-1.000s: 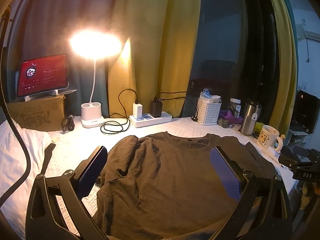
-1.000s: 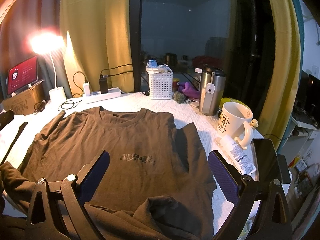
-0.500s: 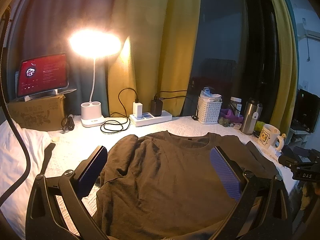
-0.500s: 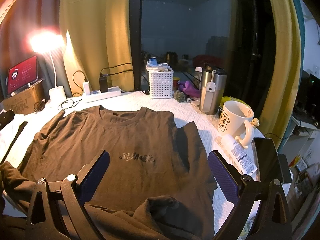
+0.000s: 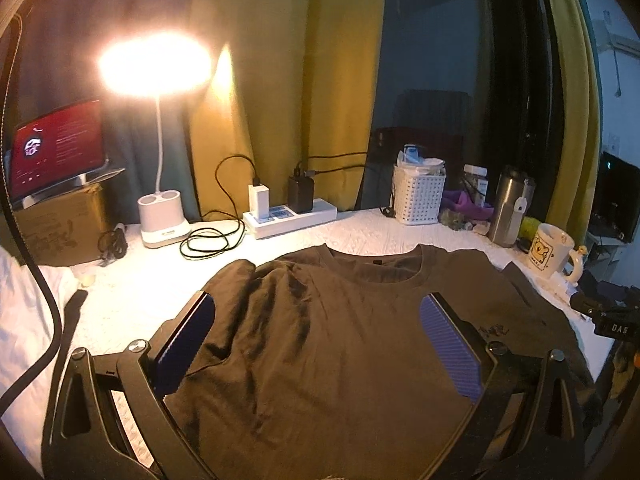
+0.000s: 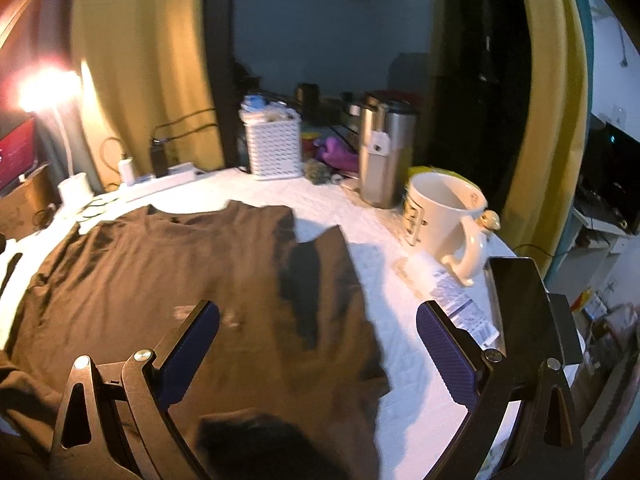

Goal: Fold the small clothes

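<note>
A dark brown T-shirt (image 5: 340, 344) lies spread on the white table, collar toward the window, its left sleeve bunched up. In the right wrist view the same T-shirt (image 6: 168, 272) shows its right sleeve flat and its hem rumpled near the camera. My left gripper (image 5: 316, 332) hovers open over the shirt's chest, nothing between its fingers. My right gripper (image 6: 318, 340) hangs open above the shirt's right side, its right finger (image 6: 444, 344) over bare table.
A lit desk lamp (image 5: 160, 128), tablet on a cardboard box (image 5: 60, 224), power strip (image 5: 292, 218) with cables, white basket (image 6: 274, 144), steel tumbler (image 6: 384, 156), white mug (image 6: 444, 216), a labelled tube (image 6: 460, 304) and a dark phone (image 6: 520, 304) line the back and right edge.
The right gripper has swung to the right and moved closer to the mug; its view is blurred with motion. The left gripper has barely shifted. The shirt lies as before.
</note>
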`<state>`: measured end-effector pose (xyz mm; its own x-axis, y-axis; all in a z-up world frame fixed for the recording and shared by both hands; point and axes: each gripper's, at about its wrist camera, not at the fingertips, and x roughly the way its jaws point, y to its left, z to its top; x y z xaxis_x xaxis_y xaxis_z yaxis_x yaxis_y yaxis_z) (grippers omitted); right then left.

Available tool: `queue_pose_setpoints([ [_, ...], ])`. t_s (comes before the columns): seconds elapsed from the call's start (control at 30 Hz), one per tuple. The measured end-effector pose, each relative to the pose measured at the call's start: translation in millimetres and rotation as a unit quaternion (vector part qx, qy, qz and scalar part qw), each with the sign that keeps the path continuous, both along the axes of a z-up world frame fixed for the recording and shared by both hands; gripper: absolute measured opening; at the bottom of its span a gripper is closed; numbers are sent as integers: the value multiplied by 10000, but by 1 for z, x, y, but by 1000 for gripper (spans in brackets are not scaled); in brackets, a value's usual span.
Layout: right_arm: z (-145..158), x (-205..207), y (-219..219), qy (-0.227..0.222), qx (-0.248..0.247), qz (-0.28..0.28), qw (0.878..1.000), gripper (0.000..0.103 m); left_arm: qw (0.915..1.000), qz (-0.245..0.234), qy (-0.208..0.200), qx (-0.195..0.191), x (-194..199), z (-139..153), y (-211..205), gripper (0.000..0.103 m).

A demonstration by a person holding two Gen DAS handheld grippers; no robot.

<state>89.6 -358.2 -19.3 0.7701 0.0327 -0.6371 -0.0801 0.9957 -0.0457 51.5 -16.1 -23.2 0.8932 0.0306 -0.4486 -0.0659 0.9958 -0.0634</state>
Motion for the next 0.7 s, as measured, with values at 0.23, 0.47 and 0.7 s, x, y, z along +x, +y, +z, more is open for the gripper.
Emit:
queue_pose_setpoints([
  [0.23,-15,39,-25,221,152,156,9995,98,9998,17,190,101,29,-5,-9,101],
  [0.47,-28,86,-21,538,127,566,9969,72,9990,216,358,150,47,-8,-4,101],
  [0.7,-51,141,-19,1068,132,832,9907,67,9979,452,441,175,55,-9,7,101],
])
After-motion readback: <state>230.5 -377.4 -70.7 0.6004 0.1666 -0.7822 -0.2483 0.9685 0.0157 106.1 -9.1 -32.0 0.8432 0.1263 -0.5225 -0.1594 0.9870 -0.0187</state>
